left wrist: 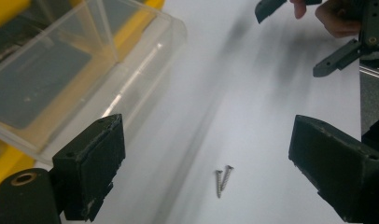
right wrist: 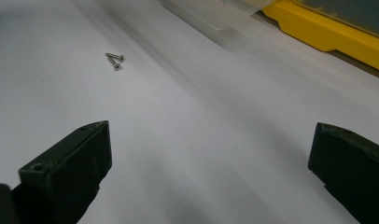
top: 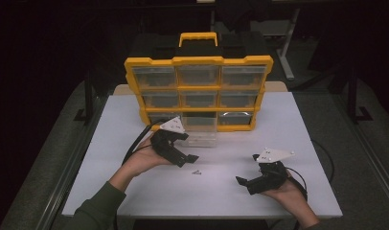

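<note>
1. Two small screws [left wrist: 222, 179] are lying side by side on the white table [top: 288, 139], between the grippers and near the left one.
2. The left gripper [left wrist: 204, 158] is hovering just above them, jaws spread wide and holding nothing.
3. The right gripper [right wrist: 208, 163], well apart from the screws, is likewise gaping empty.
4. A clear drawer [left wrist: 85, 65] is sitting pulled out before the yellow organizer [top: 198, 93].
5. No readable writing is showing anywhere; the left gripper view is resolving the screw heads, mere specks from above.
</note>
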Motion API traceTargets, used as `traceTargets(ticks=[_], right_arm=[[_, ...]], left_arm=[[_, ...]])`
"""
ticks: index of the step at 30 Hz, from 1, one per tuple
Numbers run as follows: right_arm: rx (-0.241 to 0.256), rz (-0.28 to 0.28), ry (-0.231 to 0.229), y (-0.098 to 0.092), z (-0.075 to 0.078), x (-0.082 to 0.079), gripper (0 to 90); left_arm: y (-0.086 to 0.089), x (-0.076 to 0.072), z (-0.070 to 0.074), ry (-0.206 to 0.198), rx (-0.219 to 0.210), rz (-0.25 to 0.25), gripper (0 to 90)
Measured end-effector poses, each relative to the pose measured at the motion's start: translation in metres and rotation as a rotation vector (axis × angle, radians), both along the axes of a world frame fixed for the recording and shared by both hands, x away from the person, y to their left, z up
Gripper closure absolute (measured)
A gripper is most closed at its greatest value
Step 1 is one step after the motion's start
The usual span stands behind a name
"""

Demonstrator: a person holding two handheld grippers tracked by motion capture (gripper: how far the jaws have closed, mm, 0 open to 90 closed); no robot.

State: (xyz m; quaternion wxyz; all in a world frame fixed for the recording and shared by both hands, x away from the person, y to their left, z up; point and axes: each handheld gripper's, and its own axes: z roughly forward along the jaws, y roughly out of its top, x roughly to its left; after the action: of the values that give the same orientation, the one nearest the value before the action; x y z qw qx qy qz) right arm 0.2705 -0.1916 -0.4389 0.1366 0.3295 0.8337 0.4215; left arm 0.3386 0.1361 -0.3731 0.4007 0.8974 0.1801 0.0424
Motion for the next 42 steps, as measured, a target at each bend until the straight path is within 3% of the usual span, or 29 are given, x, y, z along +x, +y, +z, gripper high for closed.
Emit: traceTargets(ticks=[13,14,16,18,26,33,39,41,42], right_arm=[[0.002,-0.001,0.002,0.0,0.0,0.0,0.0],[-0.001,-0.002,0.007,0.0,-0.001,0.0,0.0],[-0.001,0.0,0.005,0.0,-0.001,0.0,0.0],[0.0,0.0,0.004,0.0,-0.001,0.0,0.0],[-0.002,0.002,0.005,0.0,-0.001,0.0,0.0],[-0.004,0.002,0.004,0.0,-0.001,0.0,0.0],[-0.004,0.002,0.003,0.0,-0.001,0.0,0.0],[-0.004,0.002,0.003,0.0,-0.001,0.0,0.0],[-0.004,0.002,0.003,0.0,-0.001,0.0,0.0]], left_arm=[[-0.01,-0.008,-0.03,-0.022,0.056,-0.002,11.1],[-0.014,-0.009,-0.037,-0.018,0.073,-0.011,11.2],[-0.015,-0.009,-0.04,-0.017,0.089,-0.014,11.3],[-0.017,-0.009,-0.043,-0.01,0.075,-0.013,11.7],[-0.02,-0.007,-0.057,0.023,0.088,-0.022,15.4],[-0.02,-0.006,-0.059,0.033,0.093,-0.028,29.1],[-0.018,-0.005,-0.062,0.063,0.087,-0.026,47.6],[-0.018,-0.005,-0.062,0.066,0.09,-0.027,50.0],[-0.018,-0.005,-0.062,0.066,0.09,-0.026,56.2]])
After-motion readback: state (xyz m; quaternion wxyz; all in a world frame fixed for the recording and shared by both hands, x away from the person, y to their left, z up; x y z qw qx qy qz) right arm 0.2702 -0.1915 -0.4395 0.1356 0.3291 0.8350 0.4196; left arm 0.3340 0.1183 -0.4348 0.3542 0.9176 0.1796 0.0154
